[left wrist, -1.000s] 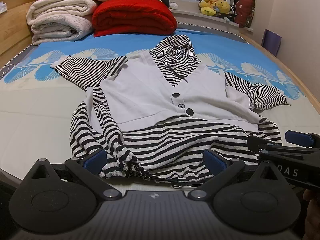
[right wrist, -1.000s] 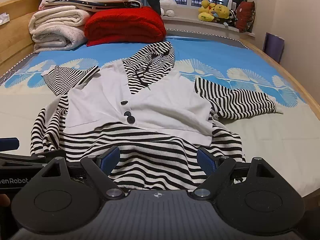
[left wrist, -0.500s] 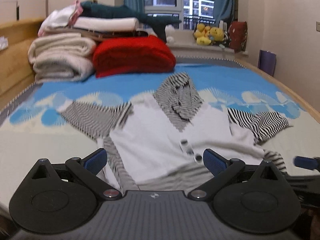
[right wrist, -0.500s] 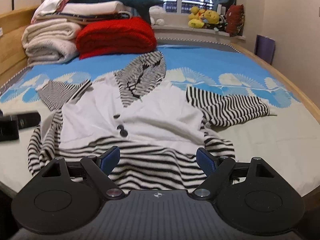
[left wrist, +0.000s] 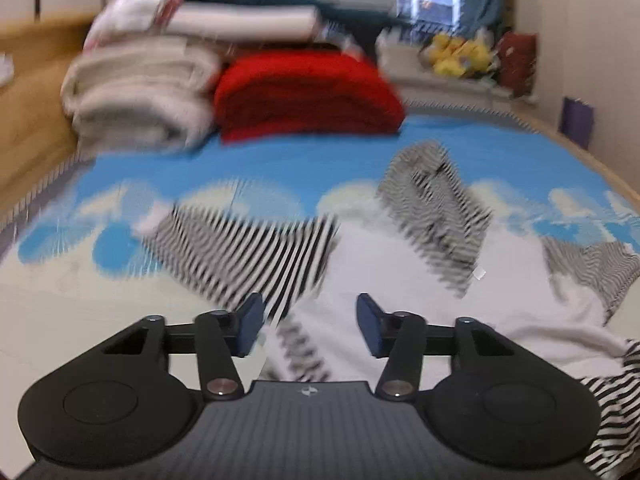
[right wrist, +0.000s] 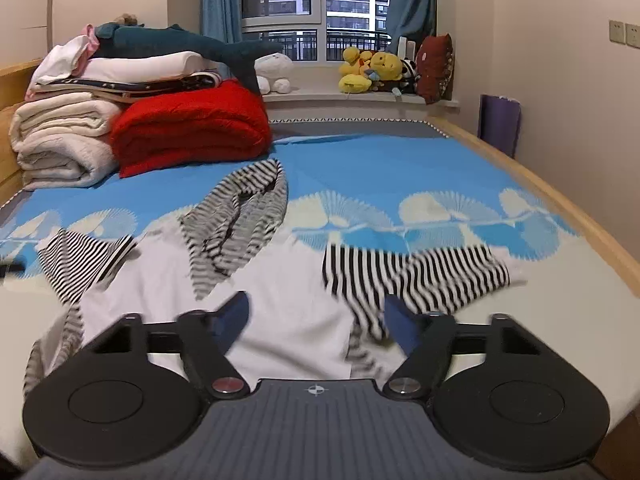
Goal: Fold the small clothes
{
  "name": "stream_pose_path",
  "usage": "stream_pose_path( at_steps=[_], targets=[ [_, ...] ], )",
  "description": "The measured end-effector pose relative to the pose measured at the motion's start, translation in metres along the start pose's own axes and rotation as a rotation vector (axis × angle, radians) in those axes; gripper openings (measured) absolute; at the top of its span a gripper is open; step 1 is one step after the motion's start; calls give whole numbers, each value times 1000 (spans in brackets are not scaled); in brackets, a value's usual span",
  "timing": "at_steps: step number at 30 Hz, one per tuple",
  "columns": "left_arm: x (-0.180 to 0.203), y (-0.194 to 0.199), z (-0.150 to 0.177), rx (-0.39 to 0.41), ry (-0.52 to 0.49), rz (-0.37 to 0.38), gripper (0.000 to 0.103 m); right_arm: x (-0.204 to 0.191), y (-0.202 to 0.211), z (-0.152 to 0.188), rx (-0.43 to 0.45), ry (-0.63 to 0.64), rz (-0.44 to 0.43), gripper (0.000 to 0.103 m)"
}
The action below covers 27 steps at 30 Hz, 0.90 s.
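With the striped hooded top lying face-up and spread on the bed, I hold my left gripper and right gripper wide and empty by its sleeves, presumably to fold them inward.

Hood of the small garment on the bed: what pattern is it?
The hood has black-and-white stripes, clearest in the right wrist view; the left wrist view is motion-blurred.
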<state>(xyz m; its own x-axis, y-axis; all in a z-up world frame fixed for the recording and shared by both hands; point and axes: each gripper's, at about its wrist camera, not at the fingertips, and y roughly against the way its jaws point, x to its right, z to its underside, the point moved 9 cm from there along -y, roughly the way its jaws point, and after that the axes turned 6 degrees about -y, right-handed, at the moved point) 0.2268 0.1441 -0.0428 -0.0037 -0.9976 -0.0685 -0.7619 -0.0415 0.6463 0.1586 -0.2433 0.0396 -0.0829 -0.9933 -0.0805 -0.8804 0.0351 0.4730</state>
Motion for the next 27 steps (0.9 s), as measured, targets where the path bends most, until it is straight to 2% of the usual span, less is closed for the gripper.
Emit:
stream_pose_path(
  at_steps=[1, 3, 5, 8, 11, 14, 15, 18, 20, 27],
  targets=[
    [-7, -8, 7, -35, 38, 16, 43, -2, -11, -7, -7, 1, -8, 55],
    [-19, -17, 11, -65, 97, 40, 36, -8, -28, -21, -4, 14, -31, 34],
    [-32, -23, 6, -51, 103, 17, 31, -23, -50, -32, -9, 28, -75, 27],
    [-46, -40, 6, -58, 97, -22, 29, -51, -86, -37, -34, 57, -130, 28],
    [-60, -59, 6, -88, 85, -75, 26, -71, -113, -27, -73, 39, -170, 28],
    [-76, -85, 2, -77, 58, -121, 26, -87, -131, -2, -182, 9, -192, 28],
    [-82, -95, -1, -71, 68, -126, 26, -94, -133, 0, -193, 11, -207, 28],
    [-105, -124, -10, -45, 115, -143, 26, -113, -137, -2, -167, 84, -228, 31],
    [-121, -147, -11, -28, 169, -148, 26, -119, -140, -3, -136, 143, -212, 34],
    [-193, -210, -7, -6, 347, -212, 26, -107, -166, 19, -279, 136, -187, 34]
  ],
)
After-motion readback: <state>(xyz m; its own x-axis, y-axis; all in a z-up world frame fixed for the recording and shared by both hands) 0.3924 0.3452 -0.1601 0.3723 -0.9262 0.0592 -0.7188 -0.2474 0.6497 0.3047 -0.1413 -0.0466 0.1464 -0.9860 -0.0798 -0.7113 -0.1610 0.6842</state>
